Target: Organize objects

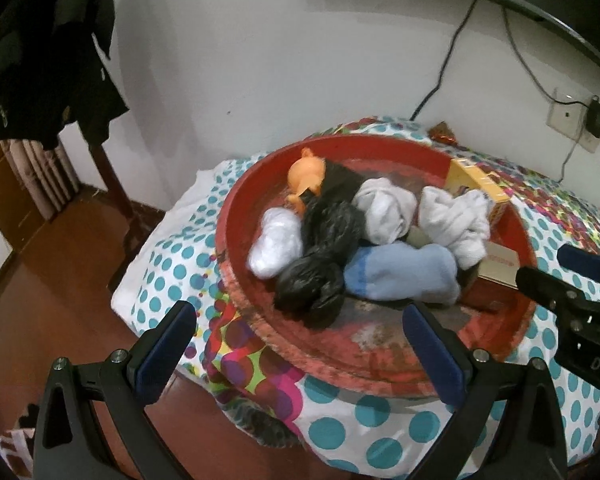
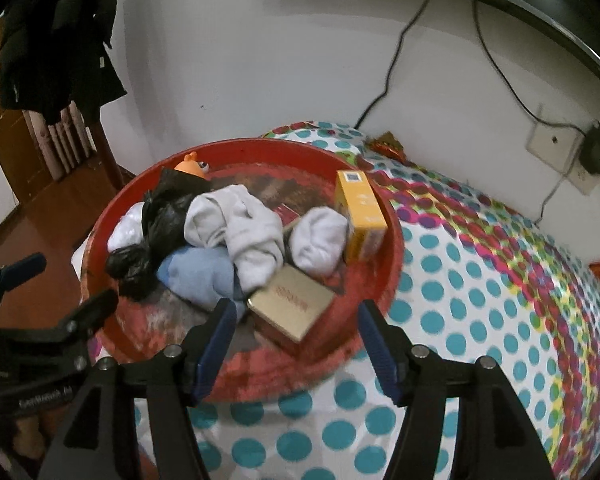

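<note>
A round red tray (image 1: pixel 364 364) (image 2: pixel 380 288) sits on a polka-dot bedspread. It holds white socks (image 1: pixel 452 220) (image 2: pixel 240 232), a blue sock (image 1: pixel 404 276) (image 2: pixel 200 276), a black plastic bag (image 1: pixel 320 248) (image 2: pixel 156 224), a white bag (image 1: pixel 276 244), an orange toy (image 1: pixel 306 180) (image 2: pixel 192 164), a yellow box (image 1: pixel 480 184) (image 2: pixel 362 216) and a gold box (image 2: pixel 292 304) (image 1: pixel 500 264). My left gripper (image 1: pixel 300 348) is open and empty at the tray's near rim. My right gripper (image 2: pixel 300 344) is open and empty, just short of the gold box.
The bedspread (image 2: pixel 480 280) runs right toward a white wall with a socket and charger (image 2: pixel 592 152). A dark coat (image 1: pixel 48 52) hangs on a chair at left. Wooden floor (image 1: pixel 52 280) lies left of the bed. A wrapped snack (image 1: pixel 444 134) lies by the wall.
</note>
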### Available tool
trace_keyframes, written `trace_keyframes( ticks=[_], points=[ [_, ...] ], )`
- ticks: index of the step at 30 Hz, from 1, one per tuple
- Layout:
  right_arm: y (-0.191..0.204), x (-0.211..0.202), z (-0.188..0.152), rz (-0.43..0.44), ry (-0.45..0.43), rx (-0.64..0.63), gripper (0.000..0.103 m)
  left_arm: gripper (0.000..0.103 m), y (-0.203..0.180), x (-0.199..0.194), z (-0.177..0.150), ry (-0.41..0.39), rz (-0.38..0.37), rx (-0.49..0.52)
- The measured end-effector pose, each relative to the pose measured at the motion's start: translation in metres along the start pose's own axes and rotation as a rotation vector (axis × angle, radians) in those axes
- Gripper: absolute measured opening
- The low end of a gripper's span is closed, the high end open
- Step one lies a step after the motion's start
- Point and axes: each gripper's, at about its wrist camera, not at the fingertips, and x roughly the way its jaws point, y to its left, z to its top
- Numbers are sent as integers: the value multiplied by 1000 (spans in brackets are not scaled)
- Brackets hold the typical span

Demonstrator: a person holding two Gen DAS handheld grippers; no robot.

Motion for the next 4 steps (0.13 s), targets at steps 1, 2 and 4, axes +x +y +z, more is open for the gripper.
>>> trace_keyframes(
  ticks=[1,2,4],
  points=[
    [-2,-2,-2,5,2,9,65,103,-2,-1,0,-3,-2,5],
    [-4,-4,-5,11,5,16,65,103,-4,-1,0,-1,-3,12],
    [-7,-7,-8,3,8,20,65,103,-7,-1,0,9,-14,20]
  ],
)
